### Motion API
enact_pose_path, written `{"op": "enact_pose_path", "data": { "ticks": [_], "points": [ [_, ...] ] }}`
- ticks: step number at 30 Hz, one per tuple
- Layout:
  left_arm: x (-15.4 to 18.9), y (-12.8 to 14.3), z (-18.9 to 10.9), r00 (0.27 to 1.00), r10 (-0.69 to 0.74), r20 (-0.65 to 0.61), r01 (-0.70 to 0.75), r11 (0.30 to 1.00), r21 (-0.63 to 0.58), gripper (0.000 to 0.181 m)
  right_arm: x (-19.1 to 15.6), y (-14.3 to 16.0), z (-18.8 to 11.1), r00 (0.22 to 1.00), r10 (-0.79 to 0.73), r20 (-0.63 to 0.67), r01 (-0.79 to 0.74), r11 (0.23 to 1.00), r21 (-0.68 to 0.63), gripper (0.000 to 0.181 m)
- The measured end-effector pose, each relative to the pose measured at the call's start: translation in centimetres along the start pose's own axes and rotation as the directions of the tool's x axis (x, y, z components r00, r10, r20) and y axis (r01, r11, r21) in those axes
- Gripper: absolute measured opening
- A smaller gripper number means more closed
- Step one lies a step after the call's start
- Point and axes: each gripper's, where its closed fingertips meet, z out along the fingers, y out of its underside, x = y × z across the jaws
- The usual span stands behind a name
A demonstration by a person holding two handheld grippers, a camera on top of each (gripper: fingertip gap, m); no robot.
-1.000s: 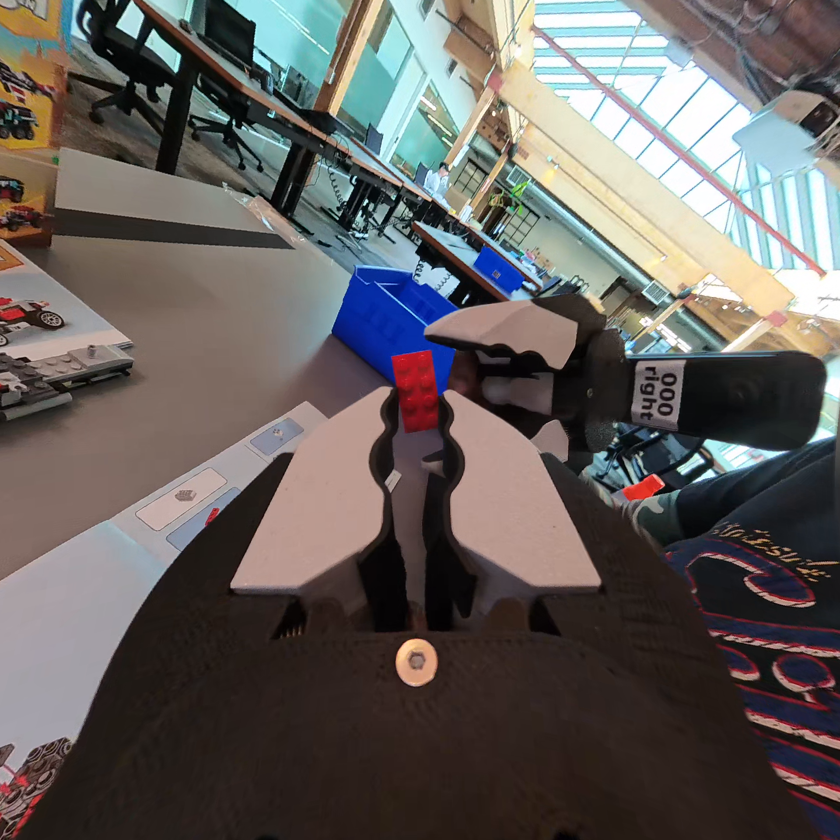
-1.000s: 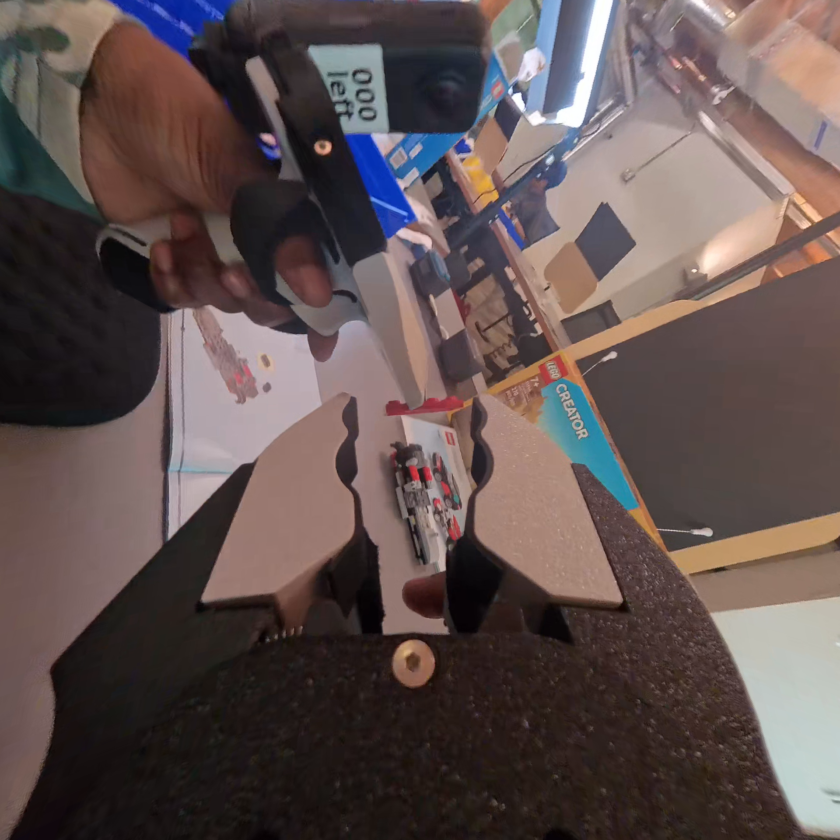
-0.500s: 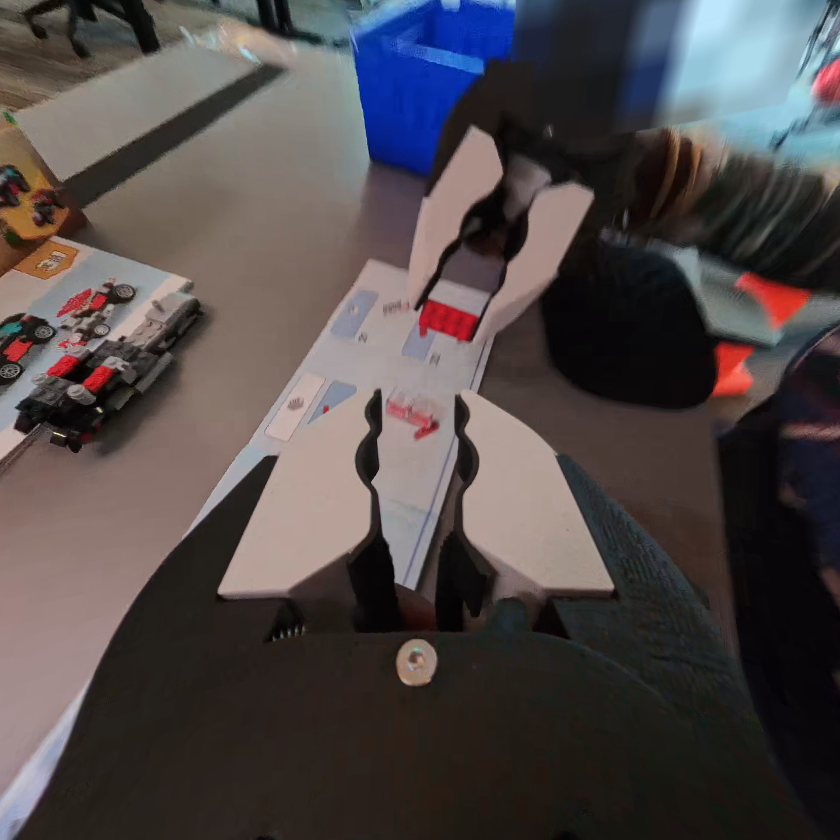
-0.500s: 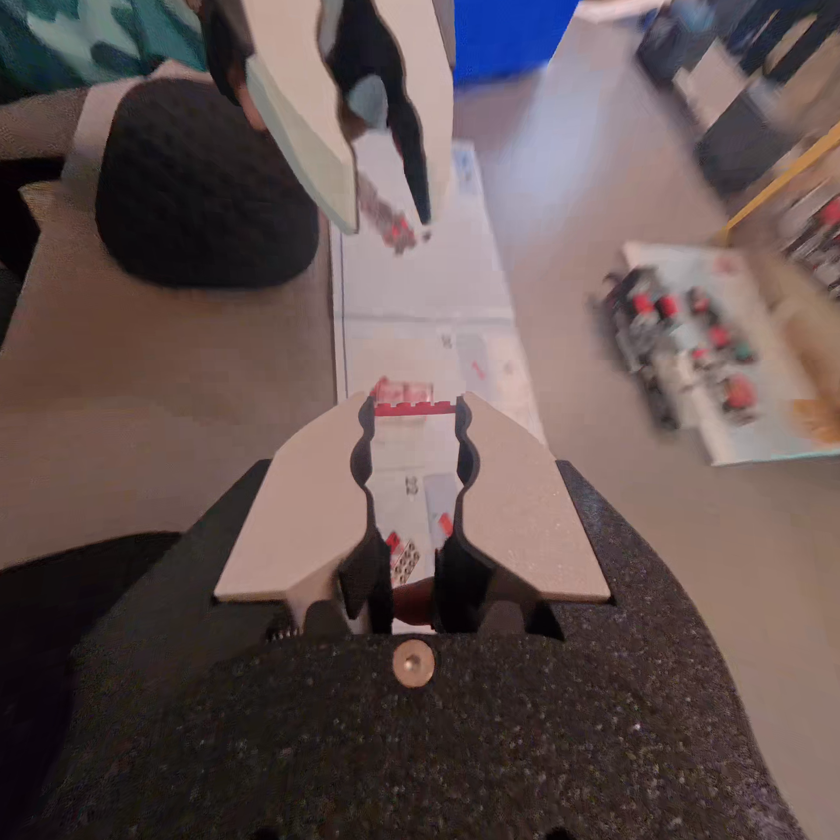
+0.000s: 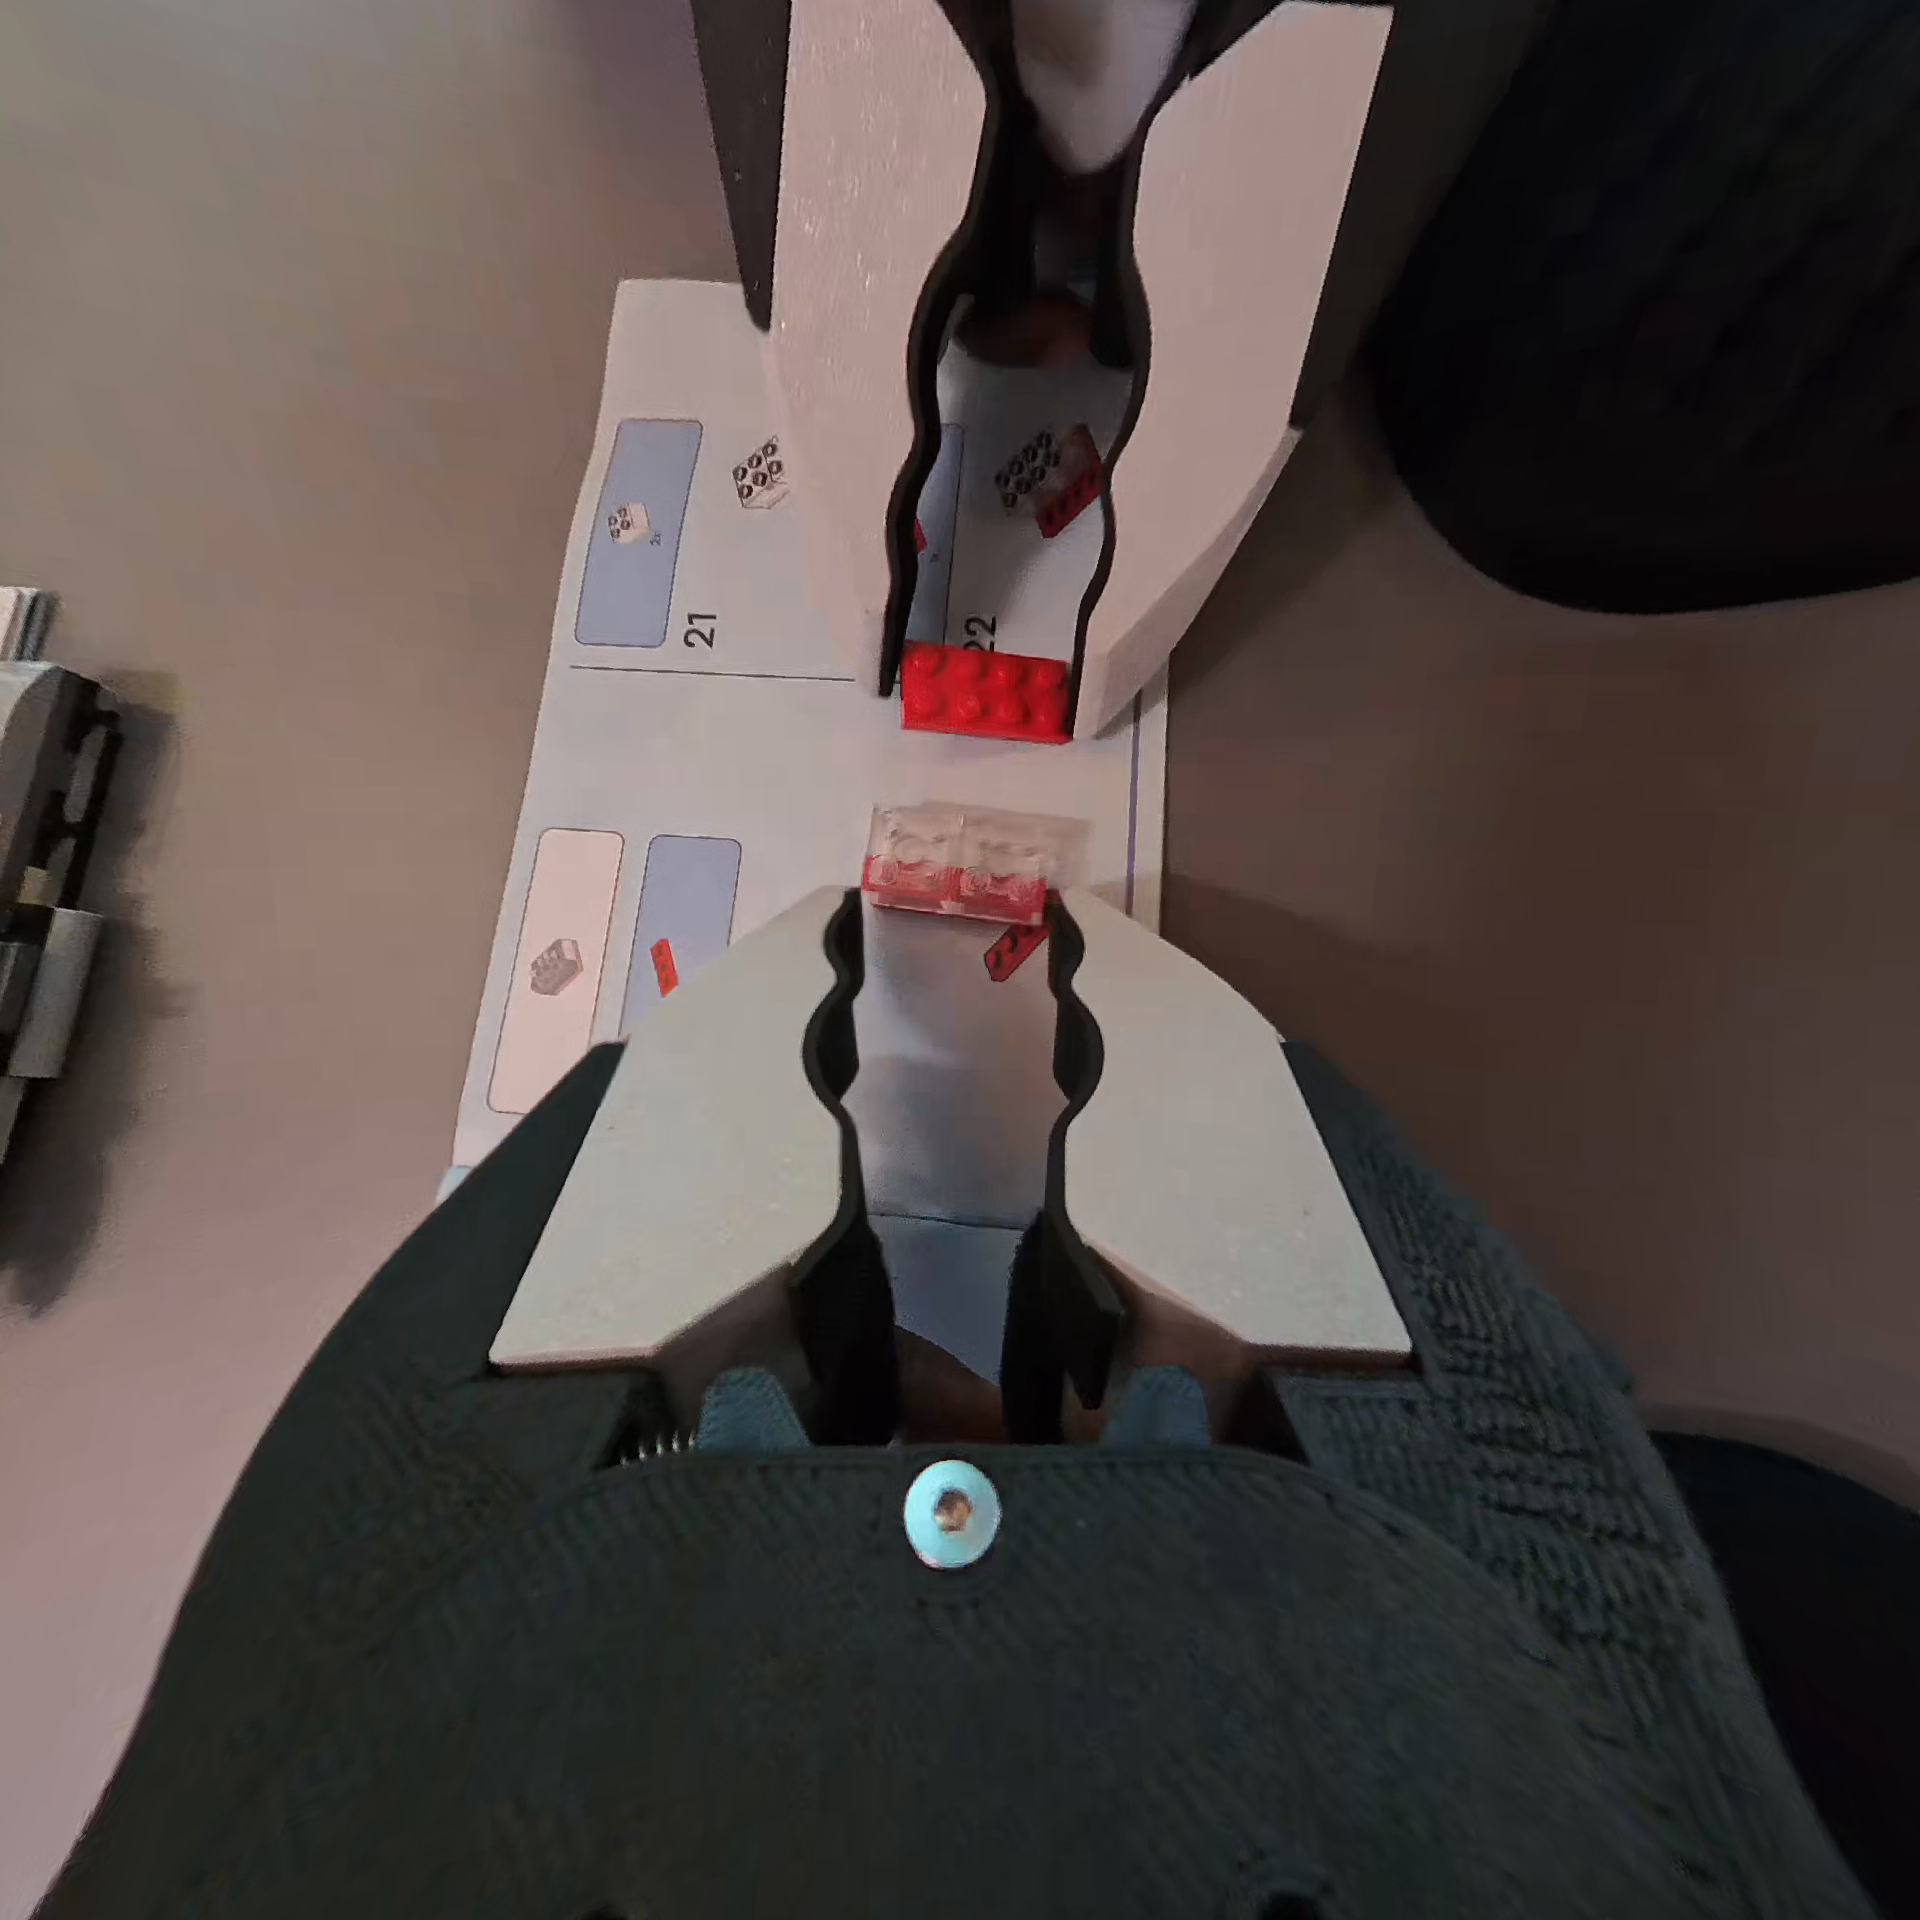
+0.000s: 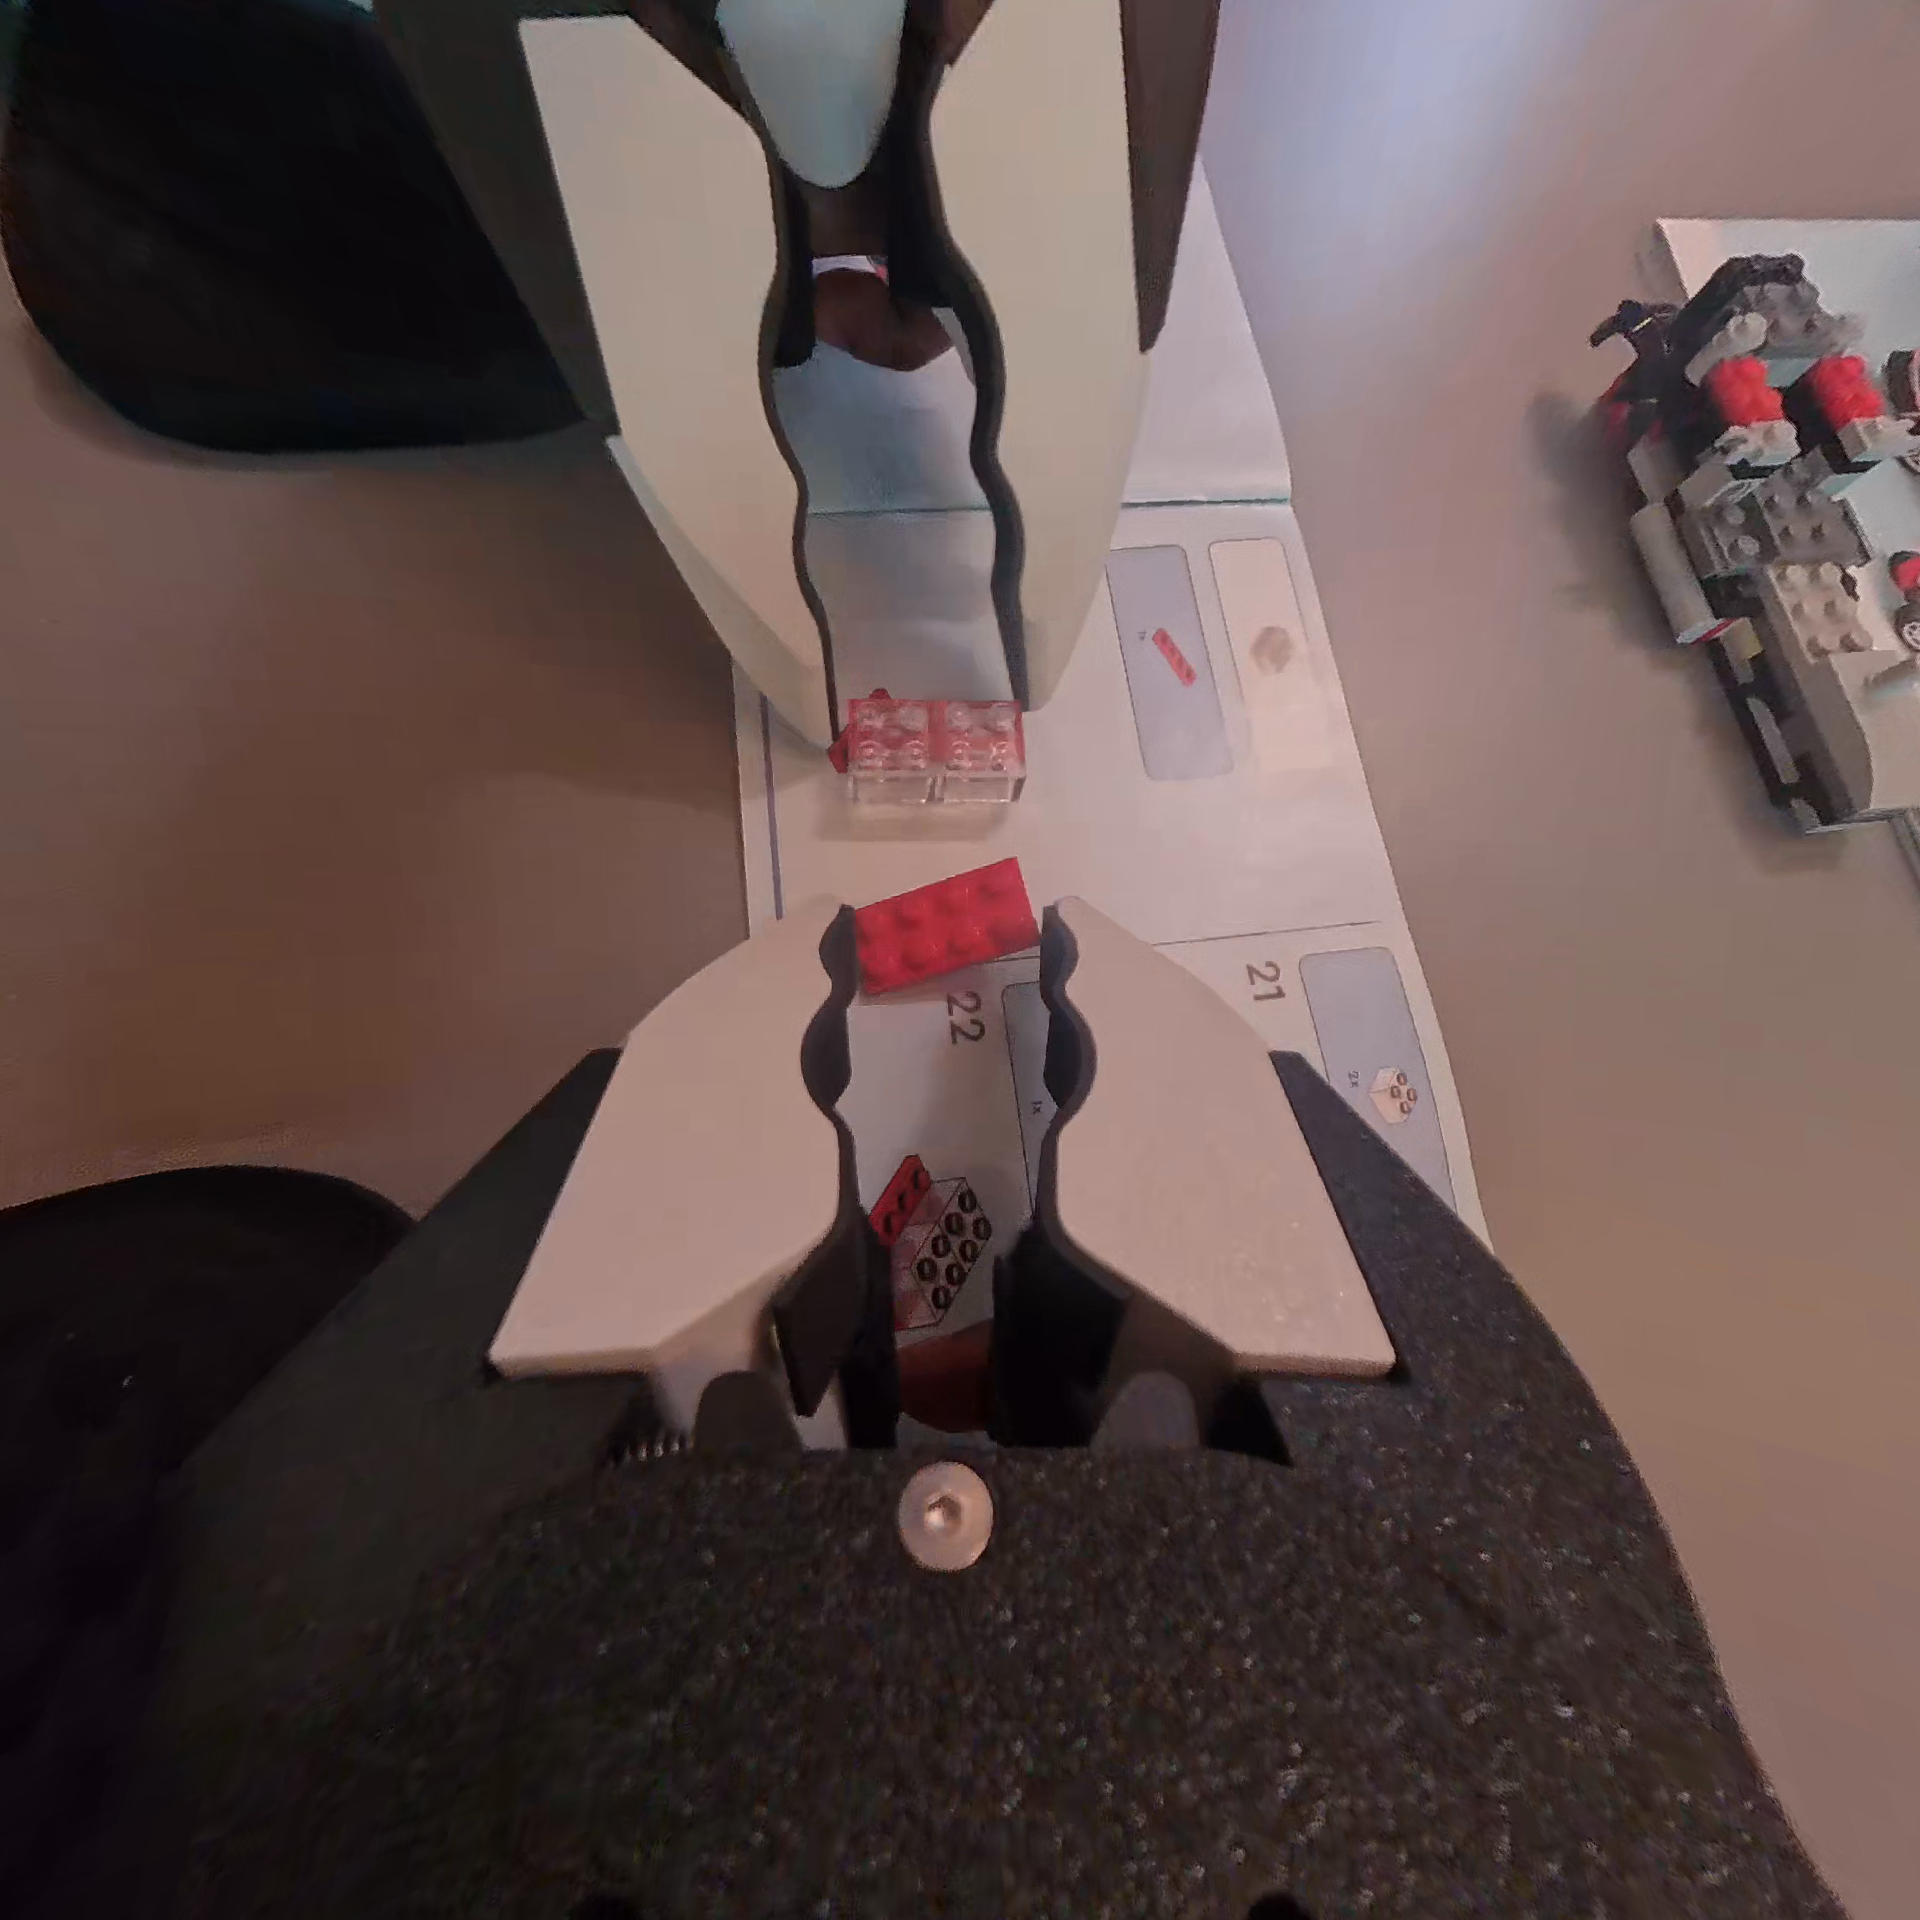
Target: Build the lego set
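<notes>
Left wrist view, item one: left tongs (image 5: 951, 914), set at a narrow gap, tips against the two ends of a pair of clear plastic studded bricks on a red base (image 5: 961, 862), which sits on the pale printed instruction sheet (image 5: 727, 748) at the centre of the grey worktop (image 5: 260, 416). Item two, just beyond it on the far side: a flat red studded plastic plate (image 5: 982, 691), pinched by its short ends in the right tongs (image 5: 982, 675), which come in from the far edge and face the left pair. Plate and clear bricks are near each other but apart. Right wrist view confirms the plate slightly tilted in the right tongs, studs up. Item three, far right in that view: a partly built grey, black and red brick vehicle (image 6: 1766, 540), standing well apart and untouched. Change noted: a second ago the red plate stood upright in the left tongs, raised off the worktop; it has since passed to the right tongs, and both pairs have dropped to the sheet. Assessment: the handover is done, the left pair now steadies the clear bricks, and joining plate to bricks looks like the step in hand, needing the plate levelled first.
</notes>
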Motion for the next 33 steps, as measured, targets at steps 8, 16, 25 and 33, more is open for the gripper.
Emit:
{"op": "enact_pose_path", "data": {
  "ticks": [8,16,25,33],
  "points": [
    [0.1,-0.5,-0.4,0.999,-0.034,-0.036,0.036,0.997,0.062,0.038,-0.1,0.6,-0.9,0.998,0.038,0.04,-0.037,0.999,-0.021,0.044],
    [0.3,-0.6,0.0,0.997,0.011,-0.07,-0.008,0.999,0.052,0.033,-0.3,0.9,-0.7,0.993,-0.036,0.11,0.038,0.999,-0.016,0.039],
    [0.3,0.0,-0.3,0.996,-0.032,-0.088,0.042,0.994,0.105,0.033,0.2,0.3,0.2,0.995,-0.039,0.09,0.042,0.999,-0.026,0.032],
    [0.2,-0.3,-0.2,0.996,-0.023,-0.084,0.03,0.996,0.087,0.033,-0.2,-0.5,1.0,0.995,-0.042,0.089,0.045,0.998,-0.033,0.027]
  ]
}}
